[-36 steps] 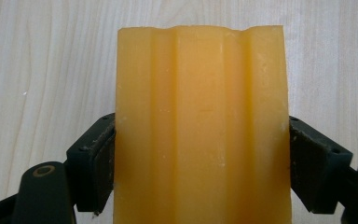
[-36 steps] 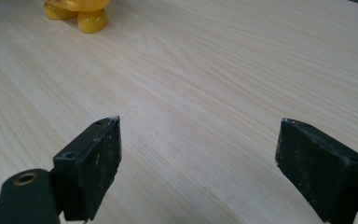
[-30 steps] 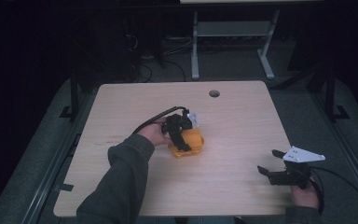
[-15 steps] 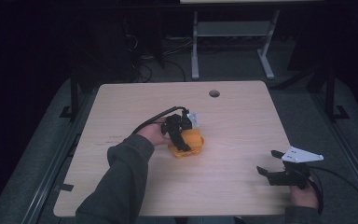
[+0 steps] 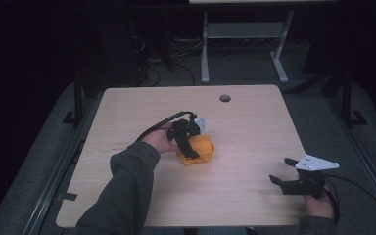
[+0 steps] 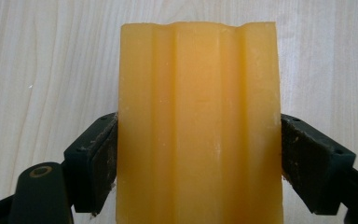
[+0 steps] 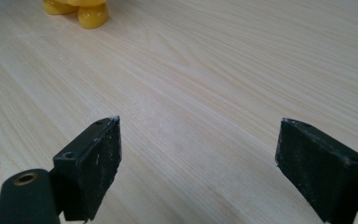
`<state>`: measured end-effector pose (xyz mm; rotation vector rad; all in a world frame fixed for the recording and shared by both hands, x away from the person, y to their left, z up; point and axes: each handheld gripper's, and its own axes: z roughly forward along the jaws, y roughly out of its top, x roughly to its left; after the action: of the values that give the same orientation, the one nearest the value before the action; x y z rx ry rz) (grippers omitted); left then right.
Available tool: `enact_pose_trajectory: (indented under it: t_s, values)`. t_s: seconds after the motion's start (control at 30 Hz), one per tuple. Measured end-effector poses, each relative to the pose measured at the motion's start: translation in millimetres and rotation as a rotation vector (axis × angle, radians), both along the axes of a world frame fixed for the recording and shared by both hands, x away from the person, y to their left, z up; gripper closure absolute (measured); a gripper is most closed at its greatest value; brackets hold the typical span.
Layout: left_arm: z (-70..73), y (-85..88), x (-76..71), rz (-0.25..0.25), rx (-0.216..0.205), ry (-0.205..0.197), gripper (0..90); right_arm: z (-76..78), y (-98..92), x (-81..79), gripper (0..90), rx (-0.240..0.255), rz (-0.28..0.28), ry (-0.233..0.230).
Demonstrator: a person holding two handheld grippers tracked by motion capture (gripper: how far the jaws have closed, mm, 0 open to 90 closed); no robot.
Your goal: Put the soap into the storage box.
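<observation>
Centrally, left gripper [image 5: 192, 147] jaws clamp the orange block [image 6: 198, 126].

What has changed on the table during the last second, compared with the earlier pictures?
Almost nothing. The right claw has perhaps drifted a little toward the table's near edge; the shift is too small to be sure. It stays open above the bare wood. The left claw remains closed on the orange block, which has not moved on the table.
</observation>
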<state>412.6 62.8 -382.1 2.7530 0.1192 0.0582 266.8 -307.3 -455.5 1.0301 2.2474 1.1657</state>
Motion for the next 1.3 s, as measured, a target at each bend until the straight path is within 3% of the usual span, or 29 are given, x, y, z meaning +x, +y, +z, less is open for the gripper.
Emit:
enact_pose_trajectory:
  t_s: [0.3,0.5,0.77,0.97,1.3]
  values:
    - [7.6,5.4,-2.5,0.005,-0.014,-0.021,19.2,-0.3,-0.2,0.1,13.7,-0.005,-0.001,0.001]
    - [16.8,12.6,-5.5,0.009,-0.048,-0.031,19.2,-1.2,0.4,0.5,13.7,-0.009,0.003,0.003]
    - [22.2,19.7,-9.1,0.011,-0.046,-0.046,19.0,-1.7,-0.2,0.7,13.7,-0.013,-0.004,0.011]
    - [29.7,26.6,-14.1,0.009,-0.075,-0.052,19.3,-1.8,0.4,0.8,13.7,-0.020,-0.005,0.013]
    - [30.3,42.4,-19.3,0.038,-0.080,-0.059,18.9,-0.6,1.6,-0.2,13.7,-0.021,-0.006,0.012]
